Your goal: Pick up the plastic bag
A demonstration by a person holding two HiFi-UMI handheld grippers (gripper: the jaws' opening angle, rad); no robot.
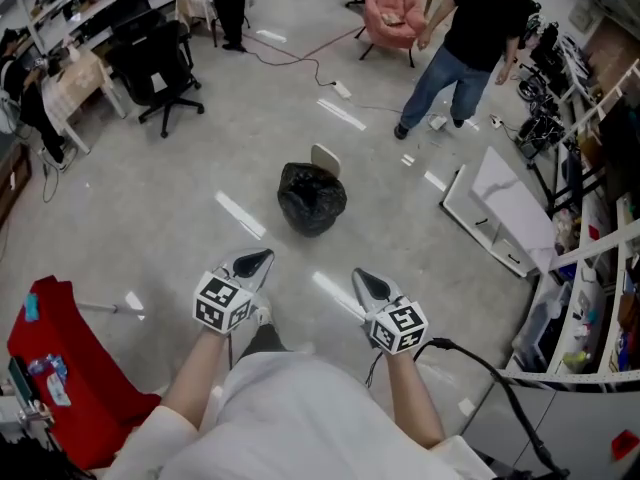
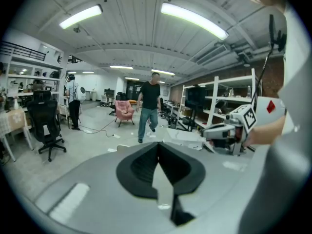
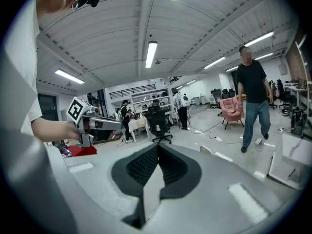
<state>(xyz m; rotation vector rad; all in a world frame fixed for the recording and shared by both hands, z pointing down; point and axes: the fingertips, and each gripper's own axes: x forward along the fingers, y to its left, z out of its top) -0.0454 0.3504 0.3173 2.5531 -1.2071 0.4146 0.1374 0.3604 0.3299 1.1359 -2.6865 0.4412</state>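
in the head view we hold both grippers low and side by side. the left gripper (image 1: 259,260) and the right gripper (image 1: 364,280) each have their jaws pressed fully together, with nothing between them. each gripper's own view confirms it: the dark pads meet in a closed seam.

only the head view shows the plastic bag (image 1: 312,198). it is black and knotted, and sits on the grey floor (image 1: 200,168) ahead of both jaw tips, between their two lines and well apart from either. a small pale disc (image 1: 326,158) leans just beyond it.

the gripper views look out level across the room instead. beyond the left jaws we see a walking person (image 2: 148,108), a pink armchair (image 2: 124,110) and a black office chair (image 2: 44,126). only the right gripper view shows ceiling lights (image 3: 151,53) past its jaws.

the only print we make out is the black-and-white square markers on each marker cube (image 1: 220,303). no words are legible.
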